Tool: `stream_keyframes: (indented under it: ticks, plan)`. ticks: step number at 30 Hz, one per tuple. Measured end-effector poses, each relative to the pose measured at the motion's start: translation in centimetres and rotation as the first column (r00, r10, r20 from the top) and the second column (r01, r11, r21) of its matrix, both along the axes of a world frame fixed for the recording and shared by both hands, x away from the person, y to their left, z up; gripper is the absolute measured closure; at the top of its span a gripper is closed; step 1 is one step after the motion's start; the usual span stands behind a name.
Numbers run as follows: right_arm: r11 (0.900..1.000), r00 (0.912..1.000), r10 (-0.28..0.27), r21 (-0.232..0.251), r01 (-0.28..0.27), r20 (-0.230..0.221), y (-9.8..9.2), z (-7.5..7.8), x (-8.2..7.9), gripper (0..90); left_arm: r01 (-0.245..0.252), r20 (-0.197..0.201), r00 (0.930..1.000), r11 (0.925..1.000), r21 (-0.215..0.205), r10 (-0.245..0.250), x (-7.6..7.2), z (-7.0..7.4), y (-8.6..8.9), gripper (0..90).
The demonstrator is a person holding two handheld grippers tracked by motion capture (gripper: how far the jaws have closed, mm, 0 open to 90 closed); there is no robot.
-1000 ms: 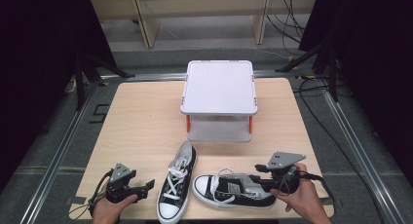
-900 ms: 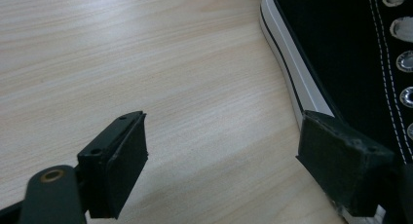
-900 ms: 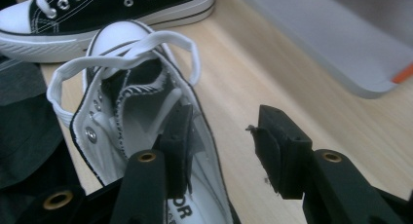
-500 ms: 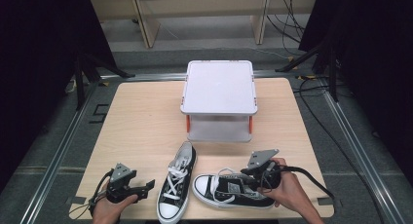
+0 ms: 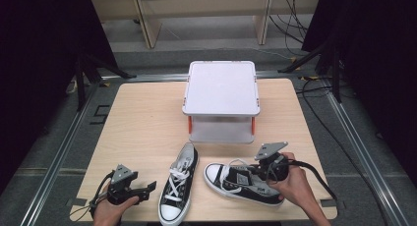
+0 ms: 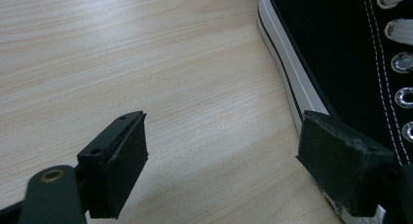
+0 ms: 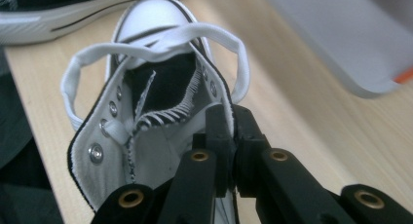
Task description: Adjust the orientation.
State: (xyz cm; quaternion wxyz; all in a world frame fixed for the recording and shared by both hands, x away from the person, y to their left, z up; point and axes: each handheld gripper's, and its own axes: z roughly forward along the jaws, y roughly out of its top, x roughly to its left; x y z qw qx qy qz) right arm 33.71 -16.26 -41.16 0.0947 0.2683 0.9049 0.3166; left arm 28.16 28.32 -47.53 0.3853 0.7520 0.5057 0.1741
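High view, right shoe [image 5: 241, 183]: black canvas high-top, white sole and toe cap, white laces, lying on its side at the near right of the table [image 5: 142, 123], toe towards the middle.
High view, left shoe [image 5: 178, 187]: same make, standing on its sole just beside the first, toe at the near edge.
High view, count: two shoes, one box [image 5: 222, 100], two grippers, both mine.
High view, box: white, flat lid, orange clips at the front corners, behind the shoes and apart from them.
High view, my right gripper [image 5: 268, 169]: over the collar of the right shoe, my hand wrapped round it; the jaws have just been closing.
High view, my left gripper [image 5: 145, 188]: low on the table, near left, pointing at the left shoe.
Left gripper view, jaws: well apart, bare wood between them.
Left gripper view, left shoe [image 6: 341, 53]: its white sole edge and metal eyelets up close, next to one pad; I cannot tell if they touch.
Right gripper view, my jaws: pressed together on the right shoe's [image 7: 146, 117] collar edge, canvas pinched between the pads.
Right gripper view, extra detail: the shoe's white lining, loose lace loops and dark inside, hidden from above.
Right gripper view, background: left shoe's sole [image 7: 58, 19] top left, box [image 7: 350, 39] top right, blurred.
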Motion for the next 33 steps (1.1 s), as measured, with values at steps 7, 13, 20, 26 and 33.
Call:
stream_keyframes:
  ticks: [7,13,20,26,33]
  plan:
    - [0.993,0.9935,-0.114,0.030,0.114,-0.007,-2.5,-0.7,1.3,88.1,0.005,0.001,1.0000,1.0000,-0.002,-0.005,0.0,0.0,-0.1,17.5]
    - [0.990,0.9904,-0.138,0.005,0.138,0.004,-2.8,-0.5,0.5,88.0,0.008,0.000,1.0000,0.9999,0.006,-0.008,0.0,0.0,-0.1,17.5]
    - [0.993,0.9933,-0.115,-0.011,0.115,-0.013,-2.5,-0.1,-1.7,84.8,0.012,-0.002,0.9999,0.9999,0.004,-0.012,0.0,0.0,-0.1,17.5]
    - [0.996,0.9960,-0.086,-0.010,0.085,-0.026,-2.6,0.3,-2.9,82.7,0.015,-0.003,0.9999,0.9999,0.005,-0.015,-0.1,0.0,0.0,17.5]
    - [0.994,0.9936,-0.107,0.018,0.108,-0.037,-3.0,0.1,-2.9,78.1,0.012,-0.001,0.9999,0.9999,0.007,-0.012,-0.1,0.0,0.0,17.5]
